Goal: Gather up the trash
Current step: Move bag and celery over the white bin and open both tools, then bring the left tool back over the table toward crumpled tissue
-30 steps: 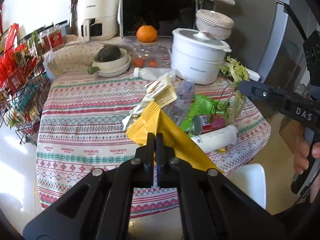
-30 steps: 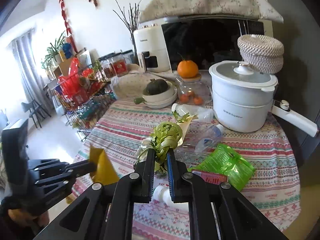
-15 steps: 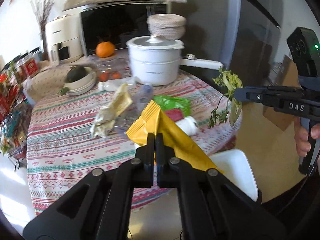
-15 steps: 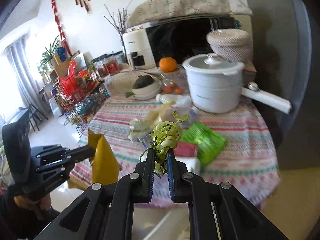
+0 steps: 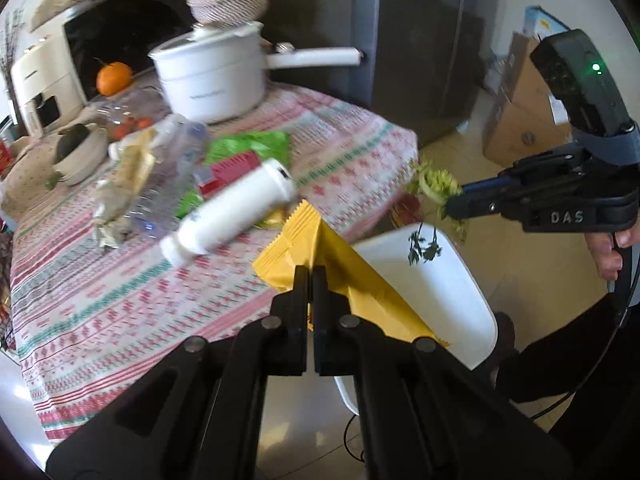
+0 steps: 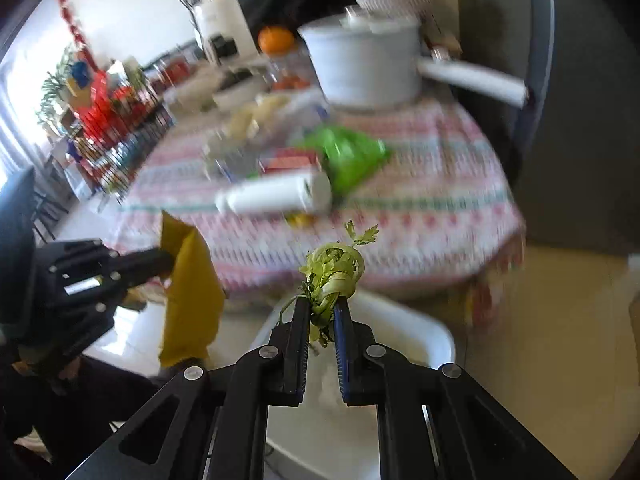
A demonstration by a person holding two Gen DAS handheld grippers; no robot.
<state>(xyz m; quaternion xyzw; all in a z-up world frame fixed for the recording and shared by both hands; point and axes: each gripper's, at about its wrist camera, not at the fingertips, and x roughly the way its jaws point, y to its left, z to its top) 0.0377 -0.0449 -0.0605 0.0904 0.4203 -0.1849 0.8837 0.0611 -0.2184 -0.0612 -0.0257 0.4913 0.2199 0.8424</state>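
Note:
My left gripper (image 5: 311, 276) is shut on a yellow snack wrapper (image 5: 320, 256), held off the table's near edge beside a white bin (image 5: 460, 292). It also shows in the right wrist view (image 6: 192, 280). My right gripper (image 6: 322, 308) is shut on a bunch of green vegetable scraps (image 6: 334, 270), held over the white bin (image 6: 404, 332); the scraps also show in the left wrist view (image 5: 434, 184). More trash lies on the table: a white bottle (image 5: 236, 210), a green wrapper (image 5: 250, 144), a clear plastic bottle (image 5: 168, 176), a crumpled pale wrapper (image 5: 120, 192).
The round table (image 5: 100, 300) has a patterned cloth. A white pot (image 5: 212, 76) with a long handle, an orange (image 5: 114, 78) and a bowl (image 5: 76, 152) stand at its back. A grey fridge (image 5: 420, 40) and cardboard boxes (image 5: 520, 120) are to the right. A wire rack (image 6: 116, 128) stands left.
Both grippers have pulled back from the table and lowered toward the white bin, still holding the yellow wrapper and the vegetable scraps. The view has swung right.

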